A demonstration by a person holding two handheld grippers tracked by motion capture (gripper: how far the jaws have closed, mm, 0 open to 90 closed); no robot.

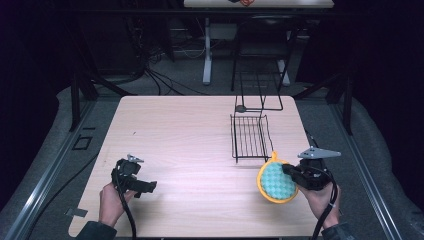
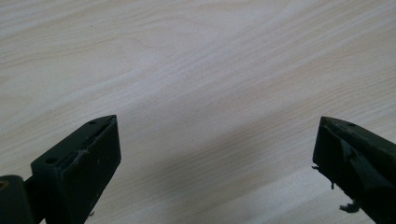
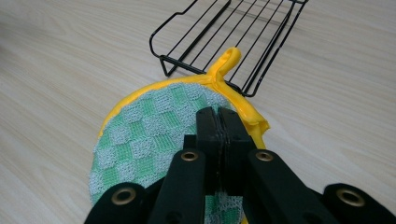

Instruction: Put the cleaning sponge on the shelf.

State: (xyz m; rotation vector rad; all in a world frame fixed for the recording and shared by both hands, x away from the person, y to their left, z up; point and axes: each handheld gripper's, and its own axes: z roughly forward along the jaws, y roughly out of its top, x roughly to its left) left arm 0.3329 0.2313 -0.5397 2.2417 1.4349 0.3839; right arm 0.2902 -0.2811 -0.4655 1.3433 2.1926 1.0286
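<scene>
The right gripper (image 3: 219,116) is clamped on the round, woven green-checked potholder (image 3: 149,140) with yellow rim, just before a black wire rack (image 3: 233,32). The left gripper (image 2: 215,154) has spread, empty jaws over the pale wooden table (image 2: 196,70).

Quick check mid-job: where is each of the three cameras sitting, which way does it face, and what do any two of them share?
High view: above the person's side, looking forward and down on the table; both hands, left gripper and right gripper show.
Left gripper view: rides the left gripper, facing bare tabletop between open jaws.
Right gripper view: rides the right gripper, jaws shut on the potholder.
Shared: high and right gripper views both show potholder and wire rack.
</scene>
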